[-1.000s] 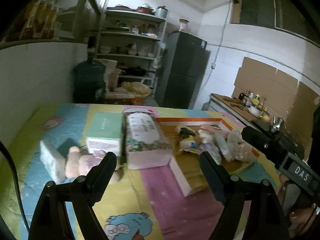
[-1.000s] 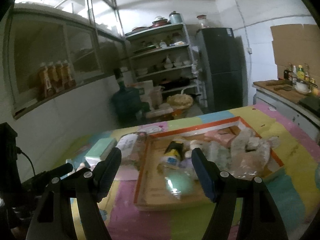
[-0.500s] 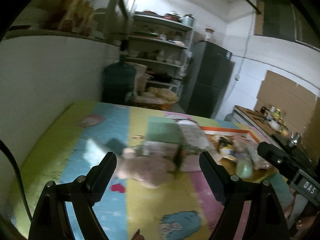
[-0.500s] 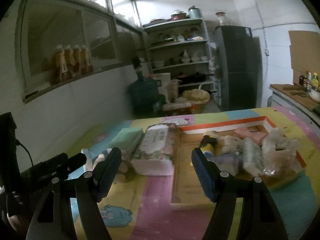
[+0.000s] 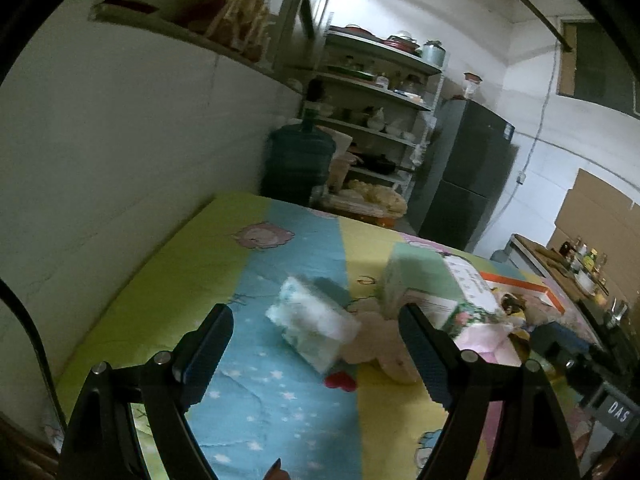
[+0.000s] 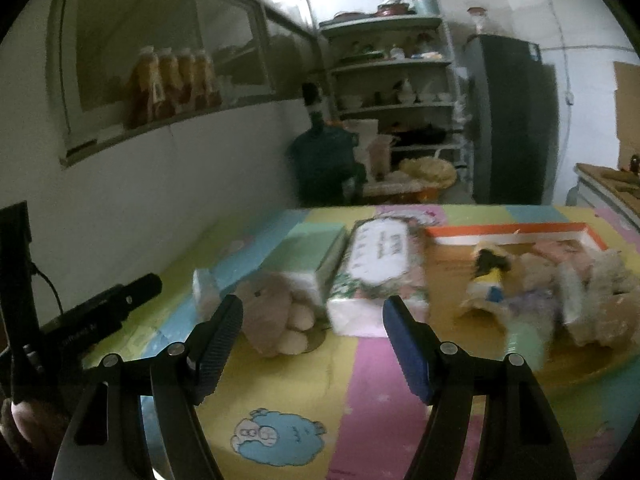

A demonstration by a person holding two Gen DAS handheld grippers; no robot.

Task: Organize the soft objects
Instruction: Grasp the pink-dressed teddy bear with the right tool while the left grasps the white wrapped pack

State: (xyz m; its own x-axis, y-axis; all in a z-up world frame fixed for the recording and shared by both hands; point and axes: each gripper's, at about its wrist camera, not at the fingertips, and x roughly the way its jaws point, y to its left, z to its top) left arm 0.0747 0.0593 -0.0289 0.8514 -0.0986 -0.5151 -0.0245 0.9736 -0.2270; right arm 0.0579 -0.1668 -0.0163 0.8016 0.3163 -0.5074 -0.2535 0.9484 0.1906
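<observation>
Left wrist view shows we've swung our spread, empty left gripper [image 5: 316, 344] toward the white soft tissue pack [image 5: 310, 326] at centre, while our right gripper [image 6: 312, 344], equally spread, faces the beige plush toy [image 6: 276, 314].

A dim room with white walls holds an open metal shelf unit [image 6: 394, 80] of crockery beside a dark fridge [image 6: 510, 120], a blue water jug [image 5: 298, 160] in front.

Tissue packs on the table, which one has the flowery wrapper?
The floral tissue pack, lying right beside the orange-rimmed tray. The green tissue box left of it is plain, and the small pack farthest left looks white.
</observation>
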